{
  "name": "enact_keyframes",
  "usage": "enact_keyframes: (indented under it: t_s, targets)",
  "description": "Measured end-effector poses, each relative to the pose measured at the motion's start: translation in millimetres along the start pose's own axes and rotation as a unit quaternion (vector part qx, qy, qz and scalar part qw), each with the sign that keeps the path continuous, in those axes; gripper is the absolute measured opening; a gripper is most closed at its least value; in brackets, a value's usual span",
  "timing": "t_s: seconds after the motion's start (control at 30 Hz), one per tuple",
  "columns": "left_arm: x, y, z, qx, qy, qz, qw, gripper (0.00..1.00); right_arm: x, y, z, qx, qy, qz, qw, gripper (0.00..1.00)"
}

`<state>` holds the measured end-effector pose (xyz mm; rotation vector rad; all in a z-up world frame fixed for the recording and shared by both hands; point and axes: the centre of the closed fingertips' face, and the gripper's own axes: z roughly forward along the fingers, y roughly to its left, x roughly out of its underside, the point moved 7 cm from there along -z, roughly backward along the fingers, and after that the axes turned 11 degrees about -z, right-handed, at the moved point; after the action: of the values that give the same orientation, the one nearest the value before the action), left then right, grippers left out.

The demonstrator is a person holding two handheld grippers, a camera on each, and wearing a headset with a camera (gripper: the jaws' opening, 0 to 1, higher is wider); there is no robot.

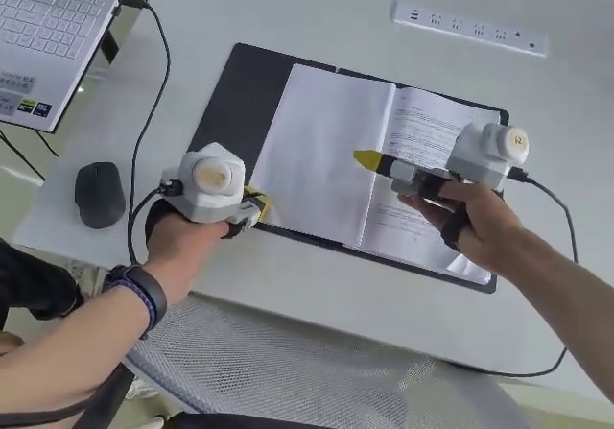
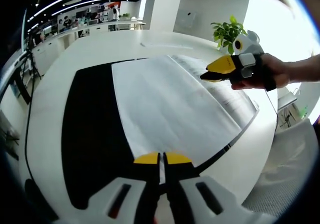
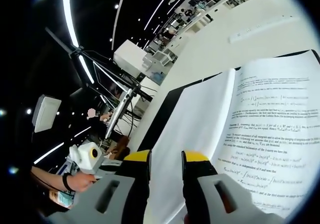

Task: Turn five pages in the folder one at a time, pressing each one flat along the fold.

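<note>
A black folder (image 1: 240, 93) lies open on the white table. A blank turned page (image 1: 321, 151) lies over its left half and a printed page (image 1: 432, 127) covers the right. My left gripper (image 1: 257, 205) sits at the blank page's near left corner. In the left gripper view its yellow tips (image 2: 160, 159) are shut on the page's (image 2: 170, 108) edge. My right gripper (image 1: 365, 159) hovers at the fold, pointing left. In its own view the jaws (image 3: 166, 159) stand slightly open over the blank page (image 3: 195, 119), beside the printed page (image 3: 270, 119).
A laptop (image 1: 48, 26) sits at the far left with a black mouse (image 1: 99, 194) in front of it, and a cable (image 1: 153, 93) runs between them and the folder. A white power strip (image 1: 468, 28) lies at the back. A mesh chair (image 1: 317, 371) is below the table edge.
</note>
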<state>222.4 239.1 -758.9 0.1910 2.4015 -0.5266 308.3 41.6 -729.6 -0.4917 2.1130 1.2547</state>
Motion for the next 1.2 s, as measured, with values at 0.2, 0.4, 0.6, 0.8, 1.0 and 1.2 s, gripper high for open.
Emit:
enact_keyframes:
  t_s: [0.2,0.4,0.6,0.8,1.0,1.2]
  targets:
    - [0.5,0.1,-0.5,-0.006,-0.003,0.009,0.9999,0.0,-1.9,-6.8,3.9,0.0,0.001,0.002,1.0,0.22]
    - [0.3,0.9,-0.2,-0.005,-0.004,0.008,0.9999,0.0,-6.5,-16.3,11.8,0.004,0.01,-0.003,0.9999,0.21]
    - [-0.9,1.7,-0.3,-0.004,-0.001,-0.001,1.0,0.0,-17.2,-36.0,15.3,0.013,-0.01,0.004,0.9999,0.17]
    - [-2.2,-0.6,-3.3,-0.004,0.003,0.0,1.0,0.0,-19.8,-49.0,20.0,0.011,-0.007,-0.003,0.9999,0.12]
    - [-2.6,-1.1,-4.4,-0.005,0.003,-0.005,1.0,0.0,-16.1,-56.6,21.2,0.012,-0.013,0.006,0.9998,0.0]
    - [-2.7,-0.7,-4.2,-0.007,0.003,-0.006,1.0,0.0,-16.2,-59.2,21.7,0.002,-0.017,0.01,0.9998,0.0]
